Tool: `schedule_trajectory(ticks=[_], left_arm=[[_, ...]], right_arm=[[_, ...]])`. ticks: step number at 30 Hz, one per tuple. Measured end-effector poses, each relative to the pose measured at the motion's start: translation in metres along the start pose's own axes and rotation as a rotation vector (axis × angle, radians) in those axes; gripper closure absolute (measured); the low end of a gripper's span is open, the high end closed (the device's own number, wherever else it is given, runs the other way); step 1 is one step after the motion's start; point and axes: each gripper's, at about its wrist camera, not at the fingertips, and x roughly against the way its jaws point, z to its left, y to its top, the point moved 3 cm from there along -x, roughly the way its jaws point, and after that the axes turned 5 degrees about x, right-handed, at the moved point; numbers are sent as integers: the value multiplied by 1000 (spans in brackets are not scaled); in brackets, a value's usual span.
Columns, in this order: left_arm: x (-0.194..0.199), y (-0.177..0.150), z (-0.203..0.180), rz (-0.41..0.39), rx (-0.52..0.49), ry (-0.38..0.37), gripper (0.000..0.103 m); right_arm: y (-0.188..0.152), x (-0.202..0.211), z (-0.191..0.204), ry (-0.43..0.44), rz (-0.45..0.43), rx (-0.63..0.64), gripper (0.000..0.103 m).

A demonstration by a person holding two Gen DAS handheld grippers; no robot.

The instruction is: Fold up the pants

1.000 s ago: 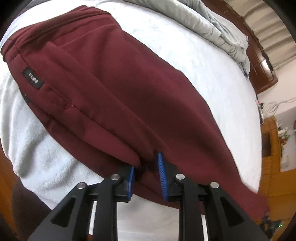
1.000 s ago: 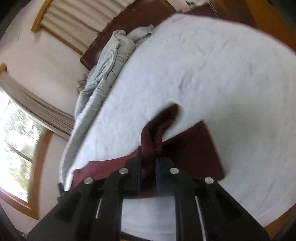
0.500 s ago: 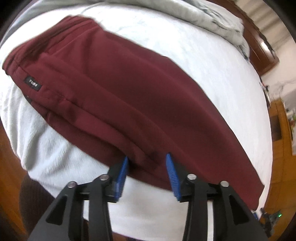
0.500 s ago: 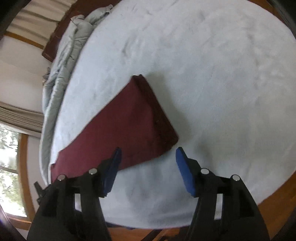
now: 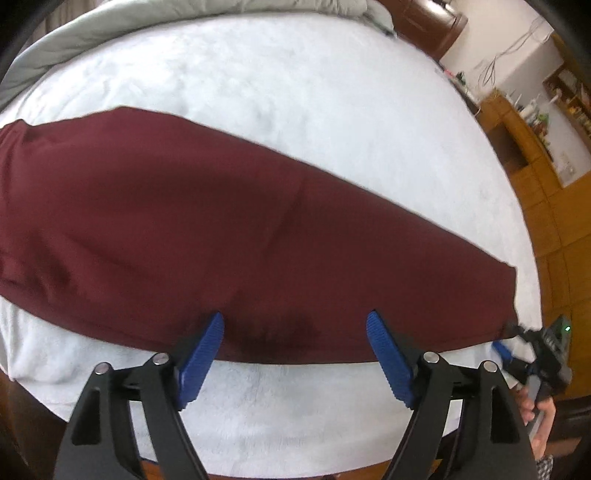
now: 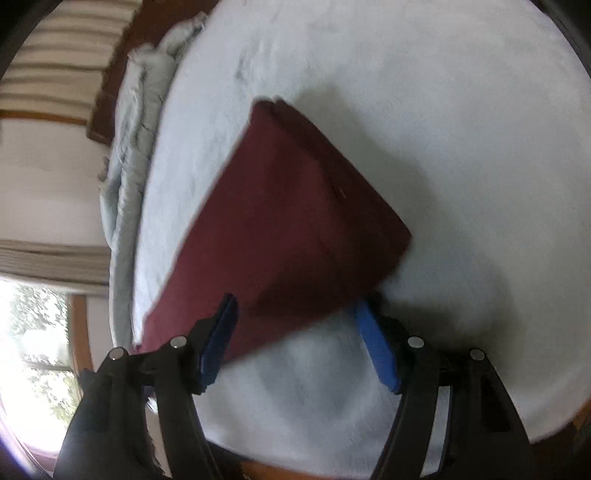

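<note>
The dark red pants [image 5: 236,236] lie flat on the white bed cover [image 5: 332,110], folded lengthwise, legs stretched to the right. My left gripper [image 5: 295,332] is open and empty, just above the pants' near edge at mid-length. My right gripper [image 6: 295,314] is open and empty, over the near edge of the pants [image 6: 280,221] close to the leg cuffs [image 6: 354,184]. The right gripper also shows in the left wrist view [image 5: 517,339], at the cuff end.
A crumpled grey blanket [image 5: 110,33] lies along the bed's far side and shows in the right wrist view [image 6: 140,122]. A dark wooden headboard [image 5: 428,22] and wooden cabinets [image 5: 546,192] stand beyond. A window [image 6: 40,350] is at the left.
Both grippers let go of the pants and opened wide. The pants now lie flat and smoothed. The left gripper moved right along the pants, away from the waistband.
</note>
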Motion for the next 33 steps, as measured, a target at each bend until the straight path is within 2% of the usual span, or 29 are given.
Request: schedule_trajectory(ticks=[2, 5, 7, 8, 9, 10, 11, 16, 20, 23, 25, 27, 29, 30, 31, 32, 33], left_arm=[[-8, 0, 1, 10, 12, 12, 22], [-13, 1, -1, 9, 18, 16, 20], [-14, 0, -3, 7, 9, 18, 17], [-14, -3, -5, 7, 3, 24, 16], [-14, -3, -5, 7, -4, 31, 16], [-14, -3, -5, 7, -9, 34, 16], [-15, -2, -5, 6, -14, 35, 16], [-4, 4, -11, -25, -6, 38, 16], [25, 13, -10, -126, -16, 40, 16], [31, 14, -9, -169, -37, 46, 16], [20, 10, -13, -156, -68, 65, 16], [6, 11, -13, -131, -75, 74, 16], [-18, 6, -6, -67, -89, 86, 16], [-35, 0, -3, -19, -95, 115, 16], [-44, -6, -5, -30, -129, 138, 16], [-46, -8, -8, -56, -166, 153, 13], [-45, -10, -12, -68, -192, 169, 13]], right_arm=[[8, 0, -2, 59, -54, -30, 36], [15, -1, 4, 174, -87, -21, 38], [18, -8, 6, 176, -78, -8, 38], [19, -14, 7, 164, -66, -5, 42], [21, -17, 7, 157, -62, -3, 60], [23, -20, 11, 167, -58, 6, 69], [25, -21, 13, 177, -55, 7, 85], [42, 7, 43, 204, -77, 97, 89], [57, 53, 72, 247, -143, 168, 90], [61, 85, 81, 214, -200, 228, 90], [66, 98, 65, 163, -239, 204, 90], [71, 102, 34, 105, -254, 126, 90], [75, 83, -5, 3, -196, 38, 90], [71, 63, -26, -57, -132, 2, 90], [67, 45, -43, -123, -85, -18, 90], [63, 36, -55, -126, -73, -36, 89], [60, 36, -66, -46, -107, -99, 89]])
